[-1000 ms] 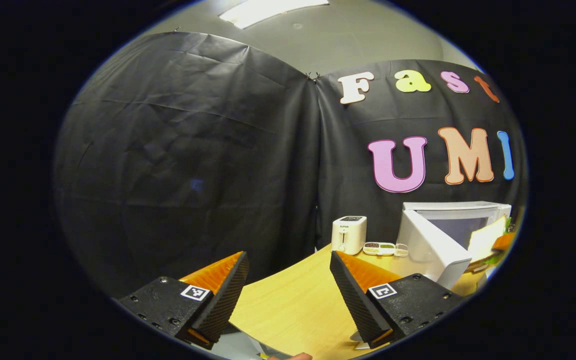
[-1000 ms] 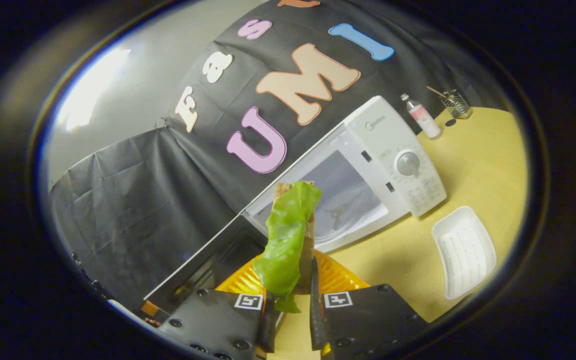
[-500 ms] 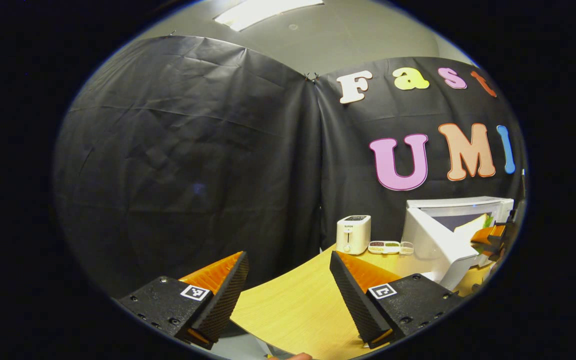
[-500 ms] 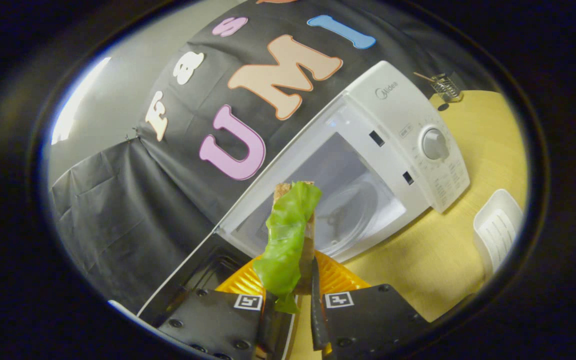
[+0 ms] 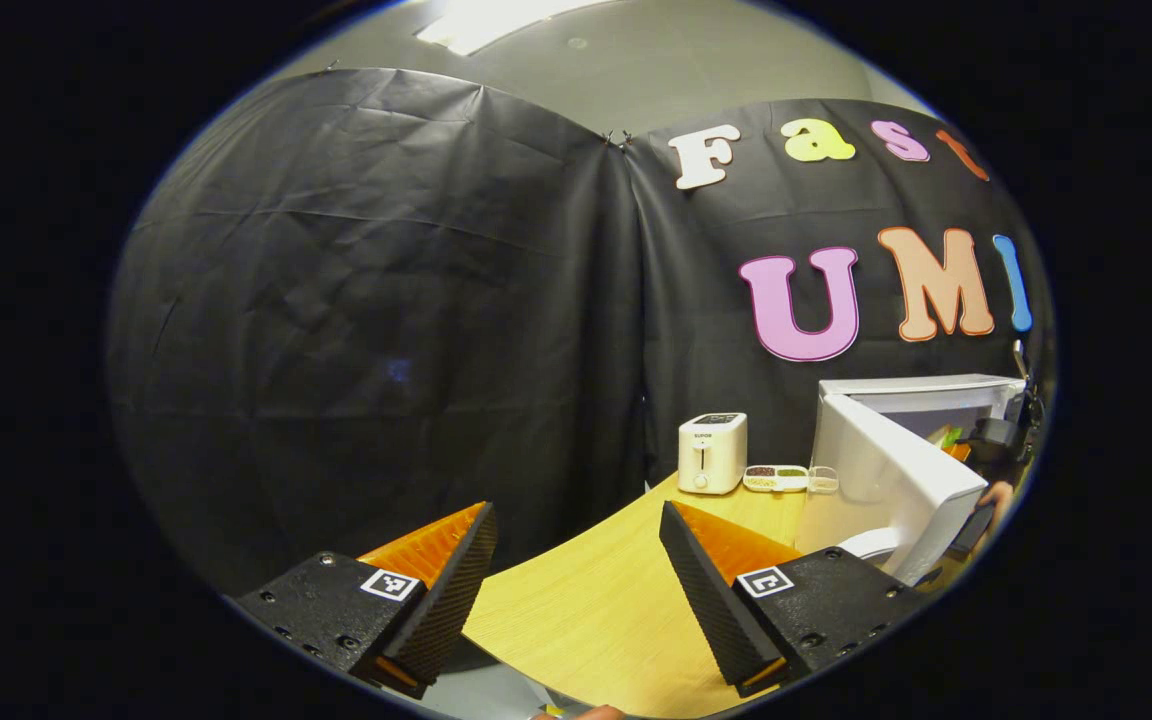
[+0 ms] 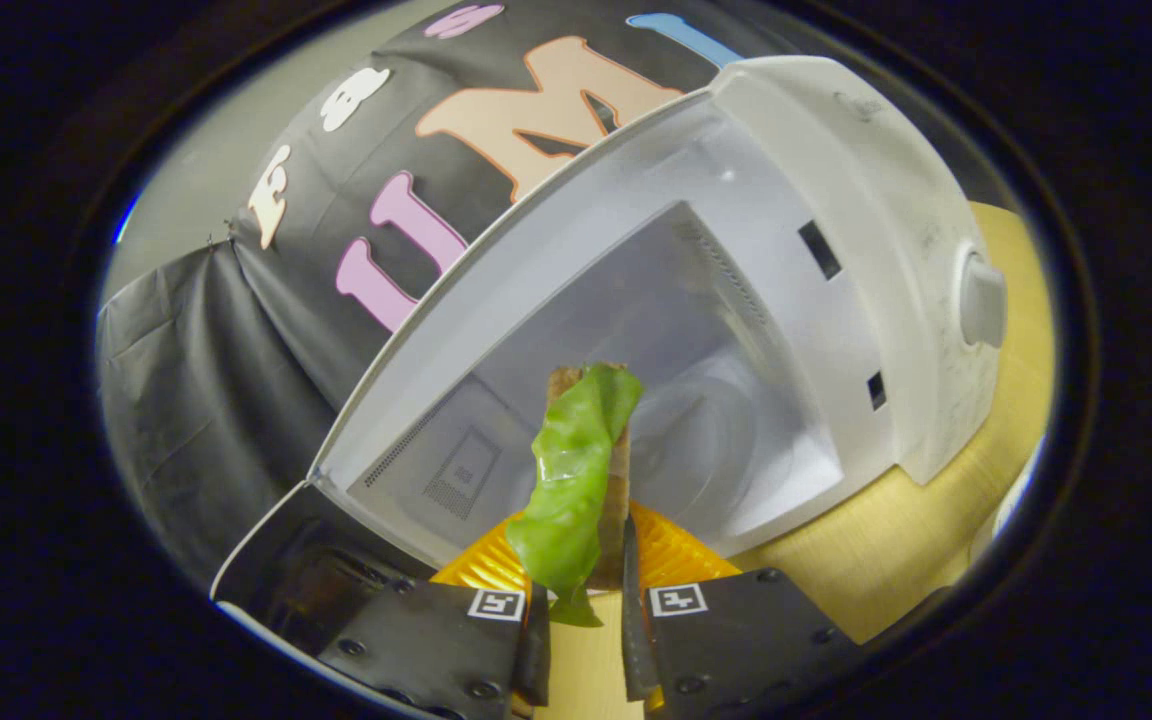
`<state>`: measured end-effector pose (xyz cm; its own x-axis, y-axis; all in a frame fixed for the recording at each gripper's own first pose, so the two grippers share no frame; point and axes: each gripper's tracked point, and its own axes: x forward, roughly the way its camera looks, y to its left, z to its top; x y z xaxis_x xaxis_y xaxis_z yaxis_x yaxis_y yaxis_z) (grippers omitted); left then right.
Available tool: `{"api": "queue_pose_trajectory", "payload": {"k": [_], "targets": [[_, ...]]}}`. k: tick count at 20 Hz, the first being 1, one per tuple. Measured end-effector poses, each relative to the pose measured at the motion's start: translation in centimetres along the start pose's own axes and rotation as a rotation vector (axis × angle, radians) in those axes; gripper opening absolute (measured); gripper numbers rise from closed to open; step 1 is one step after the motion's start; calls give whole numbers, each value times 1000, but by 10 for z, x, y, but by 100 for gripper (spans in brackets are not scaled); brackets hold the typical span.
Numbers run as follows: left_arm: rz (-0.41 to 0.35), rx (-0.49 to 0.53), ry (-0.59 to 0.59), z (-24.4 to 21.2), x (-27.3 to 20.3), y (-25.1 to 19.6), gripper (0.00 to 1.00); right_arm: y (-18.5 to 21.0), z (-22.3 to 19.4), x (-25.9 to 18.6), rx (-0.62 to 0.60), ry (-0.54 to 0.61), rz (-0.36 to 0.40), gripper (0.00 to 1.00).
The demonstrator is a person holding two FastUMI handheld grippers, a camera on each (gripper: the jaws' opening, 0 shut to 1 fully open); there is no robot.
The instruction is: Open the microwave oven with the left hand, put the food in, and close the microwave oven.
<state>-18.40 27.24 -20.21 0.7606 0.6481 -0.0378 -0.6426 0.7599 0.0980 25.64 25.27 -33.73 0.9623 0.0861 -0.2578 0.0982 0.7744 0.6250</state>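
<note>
sandwich [image 6: 576, 470] nearer microwave [image 6: 836, 200] mouth

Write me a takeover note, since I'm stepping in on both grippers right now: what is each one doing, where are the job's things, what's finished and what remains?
Left gripper: open, holding nothing, over the table, off to the side of the microwave.
Right gripper: shut on the sandwich, bread with a lettuce leaf, held on edge at the mouth of the oven cavity.
Microwave door: swung open.
Done: door opened, food picked up and brought to the opening.
Left: set the sandwich on the glass turntable, release, pull the right gripper out, then close the door with the left.
</note>
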Motion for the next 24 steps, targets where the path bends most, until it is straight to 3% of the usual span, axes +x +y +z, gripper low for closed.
{"api": "queue_pose_trajectory", "payload": {"k": [2,3,5,6,7,10,13,17,18,19,21,23,24], "targets": [[0,2,3,-1,1,-1,100,4,-2,9,-18,7,9,31],[-2,2,5,-1,1,-2,99,5,-4,13,-26,11,4,23],[-5,3,11,-4,2,-3,99,-2,-2,20,-58,10,-34,22],[-9,3,16,-6,1,-4,99,-4,0,20,-85,9,-48,22],[-12,3,20,-6,1,-5,100,-5,1,27,-115,9,-56,29],[-10,7,21,-6,1,-4,99,-7,7,31,-186,0,-80,30],[-6,13,12,-4,1,-1,99,-19,8,36,-256,-13,-132,44],[-6,19,6,-2,0,-1,99,-30,10,39,-257,-3,-171,53],[-8,19,6,-3,-1,-1,100,-39,16,37,-287,-18,-213,63],[-8,20,7,-2,-1,-1,99,-49,19,37,-330,-22,-255,65],[-8,21,5,-1,-1,-1,99,-49,19,37,-368,-5,-239,67],[-9,22,1,0,-2,-1,99,-44,17,33,-378,-1,-201,83],[-9,24,0,-1,-2,-1,99,-44,19,30,-392,-6,-195,86]]}}
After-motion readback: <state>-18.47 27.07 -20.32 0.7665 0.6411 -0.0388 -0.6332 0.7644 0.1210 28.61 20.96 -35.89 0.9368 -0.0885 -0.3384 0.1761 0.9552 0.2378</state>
